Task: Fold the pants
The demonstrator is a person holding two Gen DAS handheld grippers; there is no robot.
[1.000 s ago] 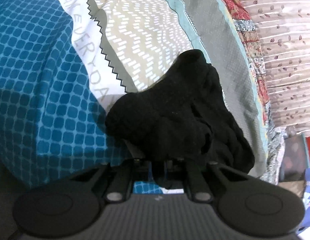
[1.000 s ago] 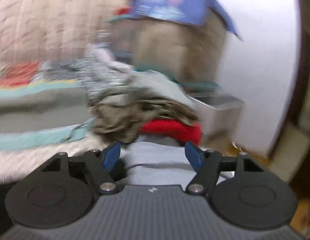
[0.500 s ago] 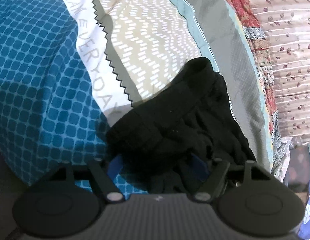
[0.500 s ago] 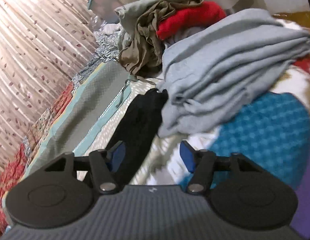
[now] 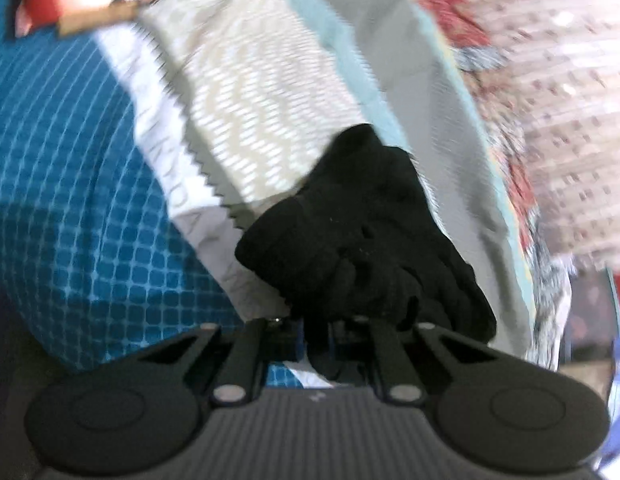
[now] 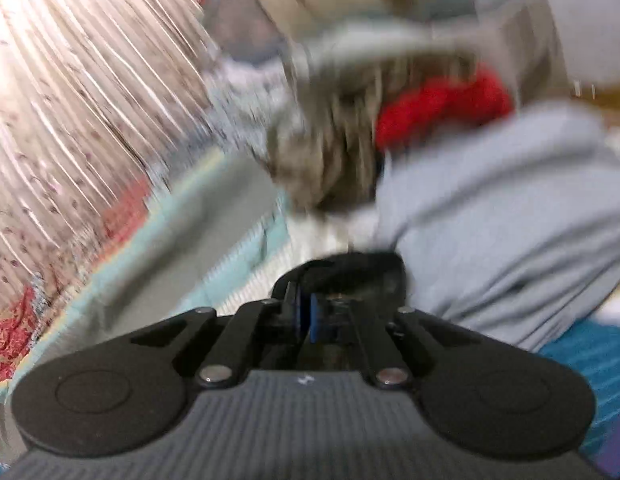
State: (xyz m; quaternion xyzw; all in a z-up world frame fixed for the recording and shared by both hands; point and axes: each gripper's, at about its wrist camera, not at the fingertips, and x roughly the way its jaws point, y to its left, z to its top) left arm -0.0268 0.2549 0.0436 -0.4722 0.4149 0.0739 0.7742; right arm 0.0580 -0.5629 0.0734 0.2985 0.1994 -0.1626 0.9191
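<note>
pants (image 5: 362, 240) now in both grippers

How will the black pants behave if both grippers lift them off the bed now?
The black pants lie bunched and creased, so they will probably sag limply. The left gripper pinches only one edge, so the rest likely hangs. Blur hides the texture.

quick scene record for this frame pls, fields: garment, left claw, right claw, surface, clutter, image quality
garment: black pants, bunched, not flat
left claw: shut on black pants
right claw: blue pads together, black fabric at its tips; a grip looks likely
surface: patterned bedspread, blue grid and beige zones
clutter: grey garment, red garment, olive cloth piled behind
image quality: both views motion-blurred
</note>
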